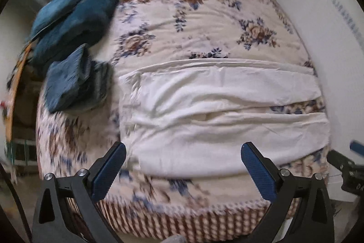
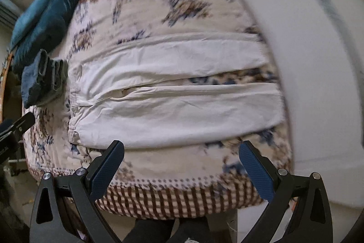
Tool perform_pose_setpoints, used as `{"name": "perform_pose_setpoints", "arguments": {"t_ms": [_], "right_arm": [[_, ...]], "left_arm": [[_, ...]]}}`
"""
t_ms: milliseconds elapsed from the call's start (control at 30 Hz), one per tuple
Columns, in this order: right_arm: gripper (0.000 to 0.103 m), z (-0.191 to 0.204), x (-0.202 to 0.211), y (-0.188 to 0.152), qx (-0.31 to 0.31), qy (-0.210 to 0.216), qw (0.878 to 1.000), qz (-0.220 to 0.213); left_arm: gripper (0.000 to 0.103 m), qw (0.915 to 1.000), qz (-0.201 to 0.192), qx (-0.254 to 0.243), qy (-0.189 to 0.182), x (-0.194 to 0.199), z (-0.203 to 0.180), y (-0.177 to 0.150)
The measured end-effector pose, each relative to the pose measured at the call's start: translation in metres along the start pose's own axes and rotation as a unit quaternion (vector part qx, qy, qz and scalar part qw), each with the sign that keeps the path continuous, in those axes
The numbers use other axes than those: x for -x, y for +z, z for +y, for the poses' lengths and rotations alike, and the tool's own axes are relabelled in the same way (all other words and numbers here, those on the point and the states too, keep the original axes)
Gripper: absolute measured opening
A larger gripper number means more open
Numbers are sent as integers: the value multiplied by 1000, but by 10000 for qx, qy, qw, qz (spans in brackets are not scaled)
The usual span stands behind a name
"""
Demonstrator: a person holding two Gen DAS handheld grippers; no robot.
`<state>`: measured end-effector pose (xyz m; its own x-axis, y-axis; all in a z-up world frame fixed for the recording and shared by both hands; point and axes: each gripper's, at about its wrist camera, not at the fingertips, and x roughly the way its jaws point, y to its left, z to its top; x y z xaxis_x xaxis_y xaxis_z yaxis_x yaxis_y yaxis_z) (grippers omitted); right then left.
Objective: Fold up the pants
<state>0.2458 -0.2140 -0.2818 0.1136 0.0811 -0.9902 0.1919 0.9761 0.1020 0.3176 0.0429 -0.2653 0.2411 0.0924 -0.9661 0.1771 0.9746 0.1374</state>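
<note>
In front of me is a bed [image 1: 204,15] with a flowery cover. White pants [image 1: 216,111] lie flat across its near half. Folded blue clothes [image 1: 75,81] and a blue blanket [image 1: 79,8] sit along its left edge.

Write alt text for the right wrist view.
White cotton pants lie spread flat across a floral-print bed cover, legs apart, waistband toward the left. The open right gripper hovers over the near edge, holding nothing; folded blue-grey clothes sit beside the waistband.

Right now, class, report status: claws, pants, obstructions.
Both claws, left and right, open, empty. Cream cotton pants flat, unfolded. Folded blue denim stack beside waistband.
</note>
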Motion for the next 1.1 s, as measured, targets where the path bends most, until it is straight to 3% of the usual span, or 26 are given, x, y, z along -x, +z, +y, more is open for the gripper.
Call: {"name": "perform_pose_setpoints", "arguments": {"t_ms": [167, 300, 333, 433, 600, 700, 800, 833, 900, 933, 967, 1033, 1100], "right_arm": [[102, 57, -113, 111, 1119, -154, 9923, 506], [102, 91, -200, 183, 1953, -410, 9776, 678], [102, 98, -222, 200, 2115, -456, 9735, 738], [102, 118, -285, 235, 2584, -393, 9601, 996], [99, 148, -365, 265, 3649, -581, 9221, 1150], [93, 155, -397, 280, 4073, -632, 9020, 1282], [87, 157, -411, 292, 4187, -328, 8957, 1461], [79, 156, -412, 295, 4191, -238, 8953, 1492], [57, 156, -408, 300, 4158, -20, 8972, 1485], [37, 155, -405, 302, 4146, 42, 8980, 1472], [22, 155, -401, 302, 4118, 134, 8992, 1475], [15, 157, -394, 299, 4153, 157, 8989, 1391], [11, 157, -387, 290, 4186, 112, 8989, 1285]], "left_arm": [[103, 9964, 166, -829, 35, -92, 8, 70], [103, 9872, 408, -1530, 210, -180, 8, 114], [102, 9828, 535, -1764, 112, -207, 6, 123], [98, 9688, 932, -2292, -135, -278, 0, 146], [95, 9475, 1564, -2752, -458, -371, 7, 171], [95, 9408, 1861, -2719, -801, -398, 16, 175], [95, 9387, 1890, -2713, -974, -398, 20, 178], [91, 9389, 1878, -2700, -1017, -396, 23, 179], [66, 9417, 1769, -2662, -1050, -388, 30, 183], [42, 9445, 1753, -2577, -1040, -385, 34, 188], [25, 9474, 1712, -2494, -1046, -378, 39, 191], [12, 9498, 1602, -2483, -1028, -367, 42, 195], [9, 9515, 1495, -2501, -984, -355, 47, 194]]}}
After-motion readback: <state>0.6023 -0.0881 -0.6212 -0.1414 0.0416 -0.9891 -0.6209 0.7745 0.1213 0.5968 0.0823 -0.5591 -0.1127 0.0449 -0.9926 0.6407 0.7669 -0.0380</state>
